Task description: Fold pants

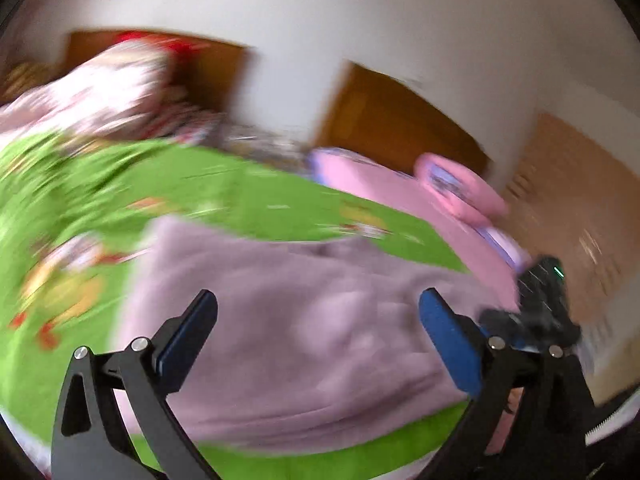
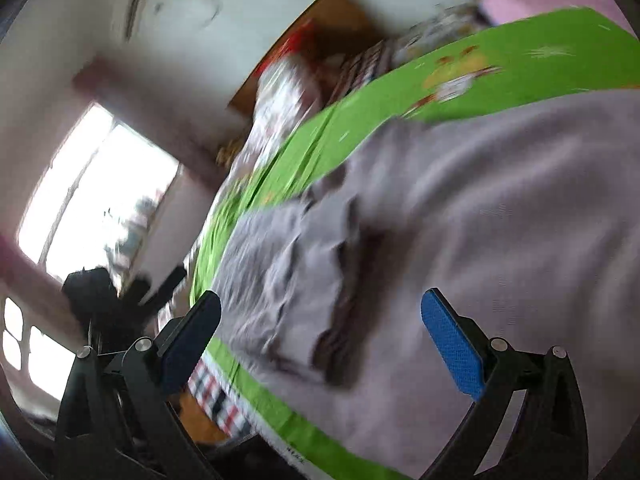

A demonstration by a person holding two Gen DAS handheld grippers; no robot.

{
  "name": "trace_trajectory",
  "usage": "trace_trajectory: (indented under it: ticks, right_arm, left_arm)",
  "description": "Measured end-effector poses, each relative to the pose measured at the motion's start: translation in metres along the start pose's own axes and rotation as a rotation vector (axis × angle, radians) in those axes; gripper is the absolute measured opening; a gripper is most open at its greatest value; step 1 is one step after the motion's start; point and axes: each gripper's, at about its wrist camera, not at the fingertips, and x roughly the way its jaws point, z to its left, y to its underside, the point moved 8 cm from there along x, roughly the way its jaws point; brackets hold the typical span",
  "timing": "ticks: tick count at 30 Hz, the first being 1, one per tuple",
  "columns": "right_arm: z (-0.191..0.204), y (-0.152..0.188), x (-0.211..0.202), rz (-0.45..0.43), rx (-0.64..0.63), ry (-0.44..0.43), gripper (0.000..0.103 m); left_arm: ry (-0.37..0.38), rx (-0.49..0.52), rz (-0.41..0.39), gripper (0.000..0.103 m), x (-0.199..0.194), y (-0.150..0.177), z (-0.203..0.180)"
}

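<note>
1. Left wrist view: the left gripper (image 1: 318, 312) fills the bottom of the frame with its blue-padded fingers (image 1: 448, 340) spread wide and nothing between them.
2. The pants (image 1: 304, 332), pale mauve and soft-looking, lie across the lower centre on a green bedspread (image 1: 224, 188) printed with cartoon figures.
3. At the right edge of this view a dark, blurred device (image 1: 544, 300) is probably the other gripper.
4. Pink cushions (image 1: 460, 188) sit at centre right, bunched patterned bedding (image 1: 120, 84) at upper left.
5. Right wrist view: the right gripper (image 2: 320, 312) is likewise spread wide and holds nothing.
6. The pants (image 2: 460, 240) fill the centre and right, rumpled towards the lower centre.
7. A bright window (image 2: 96, 196) shows at left.
8. Small dark print on the bedspread's (image 2: 520, 60) lower edge is too blurred to read.
</note>
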Motion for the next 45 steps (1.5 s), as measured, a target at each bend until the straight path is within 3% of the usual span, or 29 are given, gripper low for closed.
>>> trace_trajectory:
  ticks: [2, 7, 12, 15, 17, 19, 23, 24, 25, 26, 30, 33, 37, 41, 44, 45]
  right_arm:
    - [0.002, 0.002, 0.016, 0.041, -0.024, 0.048, 0.098]
    - [0.006, 0.022, 0.044, 0.189, -0.087, 0.133, 0.091]
    - [0.025, 0.037, 0.048, 0.295, -0.068, 0.061, 0.084]
    - [0.009, 0.024, 0.048, 0.253, 0.03, 0.057, 0.071]
    - [0.003, 0.016, 0.048, 0.221, 0.081, 0.043, 0.069]
    - [0.008, 0.016, 0.054, 0.234, 0.068, 0.031, 0.072]
    - [0.024, 0.028, 0.071, 0.295, 0.015, -0.052, 0.067]
    - [0.02, 0.025, 0.072, 0.279, 0.012, -0.034, 0.056]
    - [0.016, 0.022, 0.074, 0.265, 0.02, -0.018, 0.038]
    - [0.008, 0.019, 0.075, 0.245, 0.035, 0.003, 0.031]
    - [0.023, 0.011, 0.069, 0.175, -0.096, 0.082, 0.019]
    - [0.047, -0.005, 0.052, 0.095, -0.181, 0.087, 0.014]
    - [0.043, -0.015, 0.032, 0.038, -0.18, 0.098, 0.013]
    - [-0.005, 0.011, 0.052, 0.128, -0.069, 0.118, 0.014]
    - [-0.019, 0.013, 0.056, 0.121, 0.003, 0.097, 0.023]
    - [-0.018, 0.011, 0.054, 0.125, -0.012, 0.116, 0.04]
  left_arm:
    - [-0.067, -0.089, -0.007, 0.101, -0.014, 0.01, 0.039]
    - [-0.123, -0.175, -0.01, 0.101, -0.028, 0.034, 0.078]
    - [-0.15, -0.17, 0.011, 0.101, -0.024, 0.049, 0.098]
    - [-0.133, -0.187, 0.01, 0.101, -0.018, 0.055, 0.104]
    - [-0.126, -0.192, 0.006, 0.101, -0.017, 0.056, 0.107]
    - [-0.121, -0.197, 0.004, 0.101, -0.017, 0.056, 0.11]
    - [-0.128, -0.211, -0.003, 0.101, -0.022, 0.059, 0.117]
    - [-0.131, -0.215, -0.005, 0.101, -0.024, 0.06, 0.117]
    - [-0.133, -0.218, -0.007, 0.101, -0.025, 0.061, 0.119]
    - [-0.137, -0.217, -0.008, 0.101, -0.026, 0.061, 0.119]
    - [-0.162, -0.194, -0.016, 0.101, -0.033, 0.055, 0.114]
    - [-0.172, -0.159, -0.038, 0.101, -0.039, 0.043, 0.105]
    - [-0.156, -0.103, -0.07, 0.101, -0.043, 0.021, 0.082]
    - [-0.143, -0.032, -0.043, 0.101, -0.028, 0.012, 0.059]
    - [-0.184, 0.041, 0.009, 0.101, -0.005, 0.009, 0.046]
    - [-0.195, 0.073, 0.019, 0.101, -0.001, 0.007, 0.04]
